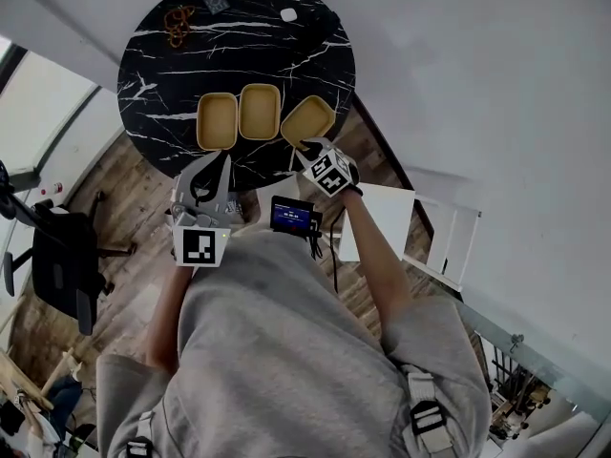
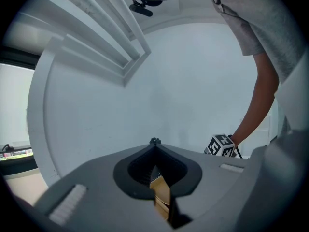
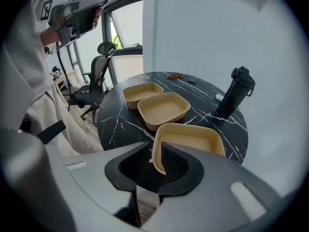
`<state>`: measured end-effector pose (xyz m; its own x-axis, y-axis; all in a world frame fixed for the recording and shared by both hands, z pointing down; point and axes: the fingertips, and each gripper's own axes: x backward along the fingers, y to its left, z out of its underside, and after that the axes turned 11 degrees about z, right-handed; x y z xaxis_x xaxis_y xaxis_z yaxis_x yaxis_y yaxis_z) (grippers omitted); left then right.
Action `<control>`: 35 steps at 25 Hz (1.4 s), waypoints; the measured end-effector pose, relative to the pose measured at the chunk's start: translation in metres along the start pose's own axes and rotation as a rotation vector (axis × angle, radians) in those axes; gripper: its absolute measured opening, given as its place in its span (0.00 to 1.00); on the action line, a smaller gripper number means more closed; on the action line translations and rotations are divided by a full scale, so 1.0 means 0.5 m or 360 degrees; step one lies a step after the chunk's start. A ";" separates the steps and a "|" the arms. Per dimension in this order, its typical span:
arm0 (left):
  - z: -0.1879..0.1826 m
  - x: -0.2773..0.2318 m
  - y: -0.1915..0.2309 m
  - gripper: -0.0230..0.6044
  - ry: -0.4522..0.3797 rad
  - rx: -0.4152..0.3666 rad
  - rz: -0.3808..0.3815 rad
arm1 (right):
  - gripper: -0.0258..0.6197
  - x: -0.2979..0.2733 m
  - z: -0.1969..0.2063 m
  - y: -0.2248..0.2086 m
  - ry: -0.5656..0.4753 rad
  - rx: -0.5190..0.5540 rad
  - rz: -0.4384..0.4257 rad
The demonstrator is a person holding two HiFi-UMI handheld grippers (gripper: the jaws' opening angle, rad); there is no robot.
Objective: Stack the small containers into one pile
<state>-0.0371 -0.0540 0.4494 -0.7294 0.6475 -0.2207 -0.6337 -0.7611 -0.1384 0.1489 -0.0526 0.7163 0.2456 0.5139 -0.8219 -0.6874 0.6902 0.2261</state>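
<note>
Three tan, shallow containers sit in a row on the near part of a round black marble table: left one, middle one, right one. My right gripper is shut on the near rim of the right container, which is turned at an angle to the other two. My left gripper is off the table's near edge, angled up at a white wall. Its jaws meet at the tips with nothing clamped between them.
A black bottle stands at the table's right side, with a brown item and a small white object at the far side. An office chair is on the wooden floor to the left. A white panel is to the right.
</note>
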 end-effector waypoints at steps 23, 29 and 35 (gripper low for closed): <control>0.010 -0.005 -0.012 0.04 0.0004 -0.0025 0.0010 | 0.10 -0.075 0.042 0.038 0.0206 -0.0085 -0.0057; 0.010 -0.003 -0.012 0.04 -0.0005 -0.0010 0.0016 | 0.09 -0.062 0.034 0.030 0.0186 -0.0075 -0.0019; 0.006 -0.002 -0.007 0.04 -0.0016 -0.0004 0.0017 | 0.09 -0.039 0.009 0.015 0.0144 -0.0104 0.0017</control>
<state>-0.0351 -0.0519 0.4530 -0.7388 0.6395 -0.2127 -0.6251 -0.7682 -0.1385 0.1421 -0.0552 0.7363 0.1774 0.4711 -0.8641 -0.7336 0.6486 0.2030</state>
